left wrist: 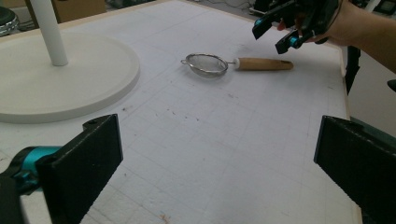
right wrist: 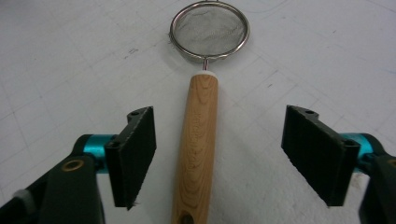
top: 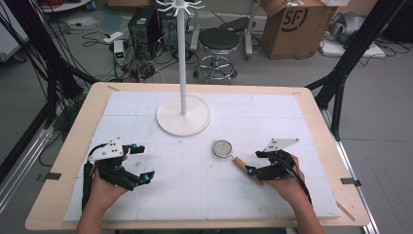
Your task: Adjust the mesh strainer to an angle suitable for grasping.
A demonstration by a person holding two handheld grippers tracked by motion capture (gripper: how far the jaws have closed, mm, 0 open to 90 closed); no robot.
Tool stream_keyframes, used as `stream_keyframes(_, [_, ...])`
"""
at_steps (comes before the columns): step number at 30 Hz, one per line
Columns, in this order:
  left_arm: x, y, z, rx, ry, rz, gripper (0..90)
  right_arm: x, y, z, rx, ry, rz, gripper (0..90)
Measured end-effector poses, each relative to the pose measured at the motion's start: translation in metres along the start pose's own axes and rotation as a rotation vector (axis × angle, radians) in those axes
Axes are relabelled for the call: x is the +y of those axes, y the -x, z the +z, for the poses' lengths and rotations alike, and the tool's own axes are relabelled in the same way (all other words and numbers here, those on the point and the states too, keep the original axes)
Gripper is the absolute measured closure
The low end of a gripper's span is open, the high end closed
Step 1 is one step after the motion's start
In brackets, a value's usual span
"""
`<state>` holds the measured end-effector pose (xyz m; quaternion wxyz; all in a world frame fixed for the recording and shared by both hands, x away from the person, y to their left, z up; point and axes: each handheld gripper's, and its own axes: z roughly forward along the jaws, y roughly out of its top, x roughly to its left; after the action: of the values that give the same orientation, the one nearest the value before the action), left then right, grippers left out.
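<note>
The white gridded mat [top: 204, 190] is bare but for a hanger stand [top: 183, 115] at the back and a small strainer [right wrist: 208, 29] lying flat right of centre. Its wooden handle [right wrist: 198, 144] runs straight toward my right gripper [right wrist: 219, 158], passing between its wide-open jaws, which grip nothing; whether they hover or touch the mat I can't quite tell. My left gripper [top: 139, 163], also spread wide and empty, sits well apart, so the right is nearer.

The right gripper [top: 254, 162] hovers with jaws apart at the strainer's [top: 223, 148] wooden handle end; the left gripper [top: 141, 163] rests well apart.
</note>
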<state>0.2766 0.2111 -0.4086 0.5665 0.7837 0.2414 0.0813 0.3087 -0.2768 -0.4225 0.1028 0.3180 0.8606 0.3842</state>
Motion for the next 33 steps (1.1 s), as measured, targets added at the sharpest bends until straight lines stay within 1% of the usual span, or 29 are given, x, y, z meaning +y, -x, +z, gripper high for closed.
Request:
stream_keyframes(1, [0.000, 0.000, 0.000, 0.000, -0.001, 0.000, 1.7, 0.000, -0.001, 0.004, 0.004, -0.011, 0.007, 34.1])
stream_keyframes(3, [0.000, 0.000, 0.001, 0.003, -0.004, 0.001, 1.7, -0.001, -0.001, 0.005, 0.004, -0.014, 0.012, 35.7])
stream_keyframes(5, [0.000, 0.000, 0.001, -0.004, -0.005, 0.001, 1.7, -0.001, -0.002, 0.009, 0.000, -0.026, 0.009, 38.6])
stream_keyframes(7, [0.000, 0.000, 0.002, -0.001, -0.006, 0.001, 1.7, -0.001, -0.004, 0.012, -0.007, -0.039, 0.004, 40.8])
stream_keyframes(10, [-0.001, 0.000, 0.002, 0.002, -0.009, -0.002, 1.7, -0.002, -0.006, 0.017, 0.008, -0.055, 0.004, 43.3])
stream_keyframes(13, [-0.001, 0.000, 0.002, 0.001, -0.007, -0.003, 1.7, -0.002, -0.009, 0.022, 0.015, -0.080, -0.008, 45.1])
stream_keyframes(14, [-0.001, 0.000, 0.002, 0.001, -0.007, -0.004, 1.7, -0.002, -0.010, 0.023, 0.009, -0.088, -0.018, 46.4])
stream_keyframes(18, [-0.001, 0.000, 0.001, -0.001, -0.006, -0.007, 1.7, -0.002, -0.011, 0.026, 0.012, -0.103, -0.019, 51.8])
stream_keyframes(20, [-0.001, -0.001, 0.002, 0.001, -0.008, -0.005, 1.7, -0.003, -0.011, 0.028, 0.017, -0.115, -0.026, 57.8])
stream_keyframes(21, [-0.001, 0.000, 0.002, 0.002, -0.010, -0.004, 1.7, -0.003, -0.011, 0.028, 0.017, -0.115, -0.026, 57.8])
stream_keyframes(24, [-0.001, 0.000, 0.002, 0.002, -0.010, -0.004, 1.7, -0.003, -0.013, 0.028, -0.010, -0.119, -0.042, 63.7])
stream_keyframes(29, [-0.001, 0.000, 0.002, 0.003, -0.009, -0.004, 1.7, -0.002, -0.012, 0.027, -0.012, -0.121, -0.038, 64.8])
stream_keyframes(30, [-0.001, 0.000, 0.002, 0.001, -0.009, -0.003, 1.7, -0.003, -0.012, 0.028, -0.010, -0.115, -0.034, 65.5])
stream_keyframes(31, [-0.001, 0.000, 0.002, 0.001, -0.008, -0.003, 1.7, -0.003, -0.011, 0.028, -0.011, -0.115, -0.039, 68.1])
stream_keyframes(33, [-0.001, 0.000, 0.002, 0.001, -0.008, -0.003, 1.7, -0.002, -0.011, 0.026, 0.001, -0.113, -0.043, 69.2])
